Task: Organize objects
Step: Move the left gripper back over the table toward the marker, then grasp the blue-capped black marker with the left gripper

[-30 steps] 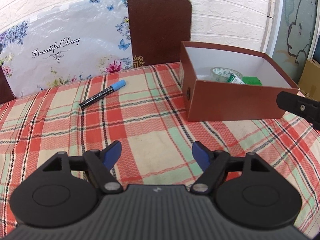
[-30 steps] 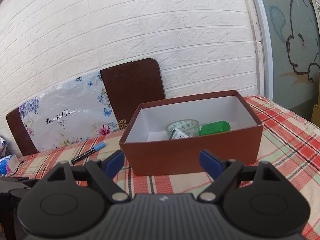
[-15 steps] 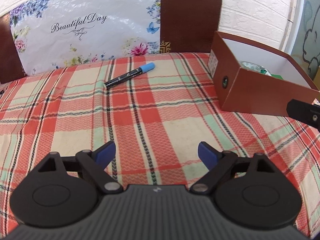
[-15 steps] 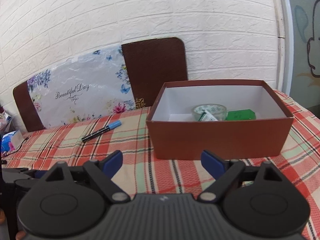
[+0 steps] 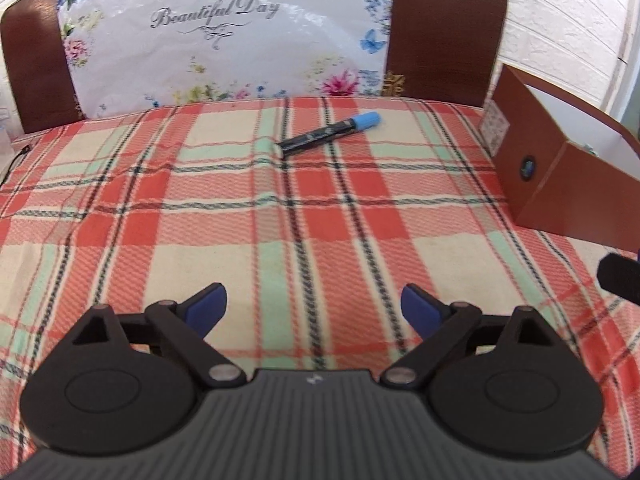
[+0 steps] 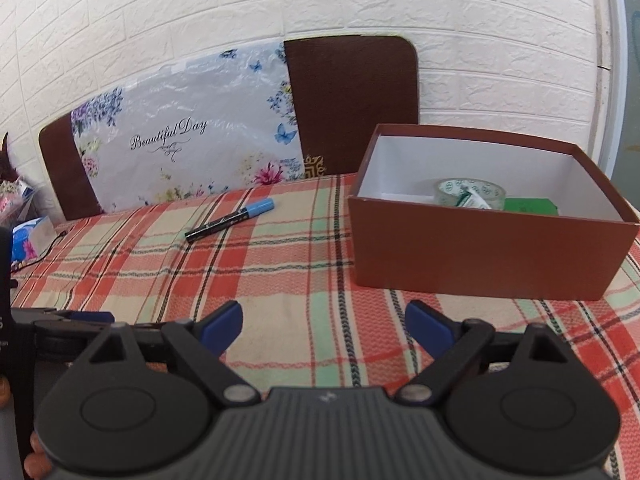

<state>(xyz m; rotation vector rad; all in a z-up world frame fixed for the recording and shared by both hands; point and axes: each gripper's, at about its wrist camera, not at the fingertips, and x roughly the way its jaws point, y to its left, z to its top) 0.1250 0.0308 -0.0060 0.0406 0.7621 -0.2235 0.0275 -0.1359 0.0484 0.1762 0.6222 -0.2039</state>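
Left gripper point(image 5: 314, 310), right gripper point(image 6: 324, 326): identical build. Ribbed dark-grey housing with a small pale logo at its front edge; two black round discs with recessed circles; black triangular-cutout linkage arms; silver pivot screws; blue pads point(image 5: 208, 307) on the jaws.

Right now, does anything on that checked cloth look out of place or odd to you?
Only the marker: it lies loose and slanted on the checked cloth, apart from the brown box, while the tape roll and a green item already sit inside. Nothing looks spilled or damaged.
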